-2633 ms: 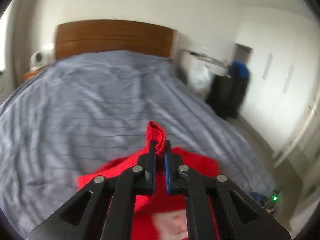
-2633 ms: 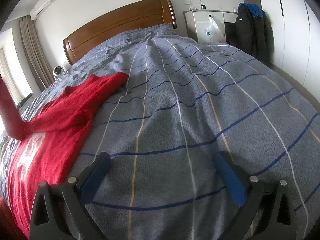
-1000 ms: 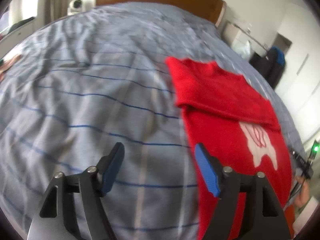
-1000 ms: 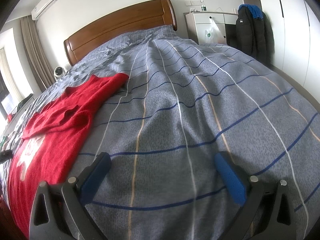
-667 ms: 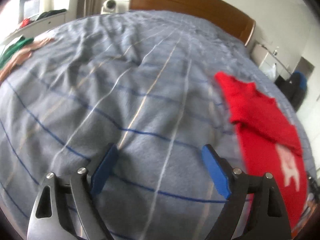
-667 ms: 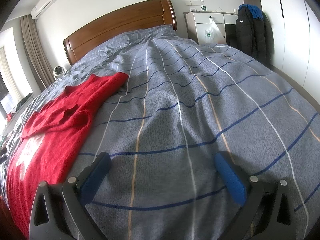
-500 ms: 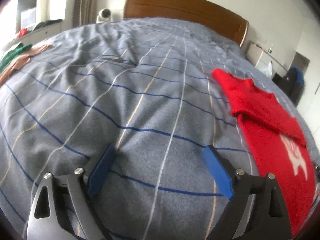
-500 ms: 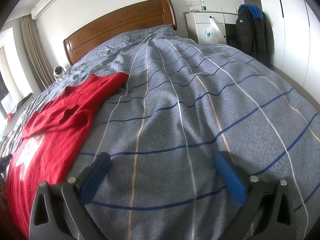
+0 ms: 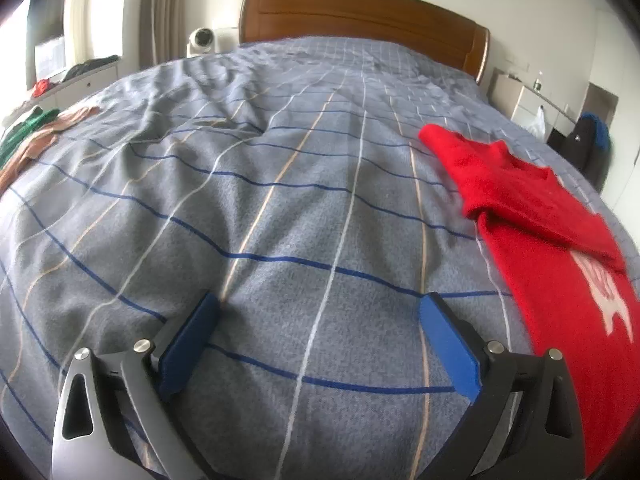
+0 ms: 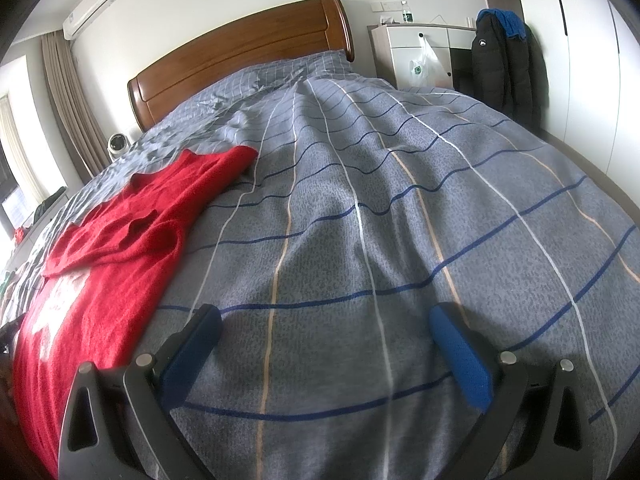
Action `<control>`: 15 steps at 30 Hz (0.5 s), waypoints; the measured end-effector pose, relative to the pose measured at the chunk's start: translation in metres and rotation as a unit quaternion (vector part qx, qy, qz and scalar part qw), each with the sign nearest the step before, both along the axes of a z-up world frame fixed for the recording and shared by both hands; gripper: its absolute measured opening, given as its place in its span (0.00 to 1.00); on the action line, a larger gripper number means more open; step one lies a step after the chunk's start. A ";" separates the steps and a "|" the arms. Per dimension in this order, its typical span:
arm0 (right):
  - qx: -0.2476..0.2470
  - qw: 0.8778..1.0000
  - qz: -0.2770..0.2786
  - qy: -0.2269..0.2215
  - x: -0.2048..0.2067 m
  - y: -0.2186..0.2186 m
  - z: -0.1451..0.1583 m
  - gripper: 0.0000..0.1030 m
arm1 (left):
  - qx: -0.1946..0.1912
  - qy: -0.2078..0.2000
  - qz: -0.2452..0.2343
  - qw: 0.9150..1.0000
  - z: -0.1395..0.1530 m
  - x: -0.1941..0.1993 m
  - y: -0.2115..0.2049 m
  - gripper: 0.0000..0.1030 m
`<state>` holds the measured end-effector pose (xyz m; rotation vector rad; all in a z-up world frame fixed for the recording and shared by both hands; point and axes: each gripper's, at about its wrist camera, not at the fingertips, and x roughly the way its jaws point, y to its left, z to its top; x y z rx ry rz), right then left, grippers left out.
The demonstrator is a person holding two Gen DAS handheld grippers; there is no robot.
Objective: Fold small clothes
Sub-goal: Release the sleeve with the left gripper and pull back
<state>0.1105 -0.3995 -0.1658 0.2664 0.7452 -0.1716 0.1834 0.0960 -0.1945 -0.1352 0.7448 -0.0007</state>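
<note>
A red sweater with a white motif lies flat on the grey striped duvet, one sleeve folded across its chest. In the left wrist view it is off to the right of my left gripper. That gripper's jaws are opening wide over bare duvet with nothing between them. In the right wrist view the sweater lies to the left of my right gripper, which stands open and empty above the duvet, apart from the cloth.
A wooden headboard closes the far end of the bed. Other clothes lie at the bed's left edge. A white cabinet and a hanging black jacket stand to the right of the bed.
My left gripper held the sweater's sleeve up, then let it go; the sleeve now lies folded on the sweater. The gripper swung left over bare duvet and opened wider. The right gripper kept still.
</note>
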 end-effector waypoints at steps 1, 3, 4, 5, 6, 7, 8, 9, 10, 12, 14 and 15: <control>0.000 1.000 0.000 0.000 0.000 0.000 0.000 1.00 | 0.002 0.000 0.000 1.000 0.000 0.000 0.000 0.98; 0.000 1.000 0.000 0.000 0.000 0.000 0.000 1.00 | 0.006 -0.001 0.000 1.000 0.000 0.000 -0.001 0.98; 0.000 1.000 0.000 0.000 0.000 0.000 0.000 1.00 | 0.007 -0.001 0.001 1.000 0.000 0.000 -0.001 0.98; 0.000 1.000 0.000 0.000 0.000 0.000 0.000 1.00 | 0.007 -0.001 0.001 1.000 0.000 0.000 0.000 0.98; 0.000 1.000 0.000 0.000 0.000 0.000 0.000 1.00 | 0.006 -0.001 0.000 1.000 0.000 0.000 -0.001 0.98; 0.000 1.000 0.000 0.000 0.000 0.000 0.000 1.00 | 0.006 -0.001 0.000 1.000 0.000 0.000 -0.001 0.98; 0.000 1.000 0.000 0.000 0.000 0.000 0.000 1.00 | 0.006 -0.001 0.000 1.000 0.000 0.000 -0.001 0.98; 0.000 1.000 0.000 0.000 0.000 0.000 0.000 1.00 | 0.007 -0.001 0.001 1.000 0.000 0.000 -0.001 0.98; 0.000 1.000 0.000 0.000 0.000 0.000 0.000 1.00 | 0.007 -0.001 0.001 1.000 0.000 0.000 -0.001 0.98; 0.000 1.000 0.000 0.000 0.000 0.000 0.000 1.00 | 0.007 -0.001 0.000 1.000 0.000 0.000 -0.001 0.98; 0.000 1.000 0.000 0.000 0.000 0.000 0.000 1.00 | 0.007 -0.001 0.000 1.000 0.000 0.000 -0.001 0.99; 0.000 1.000 0.000 0.000 0.000 0.000 0.000 1.00 | 0.007 -0.001 0.000 1.000 0.000 0.000 -0.001 0.99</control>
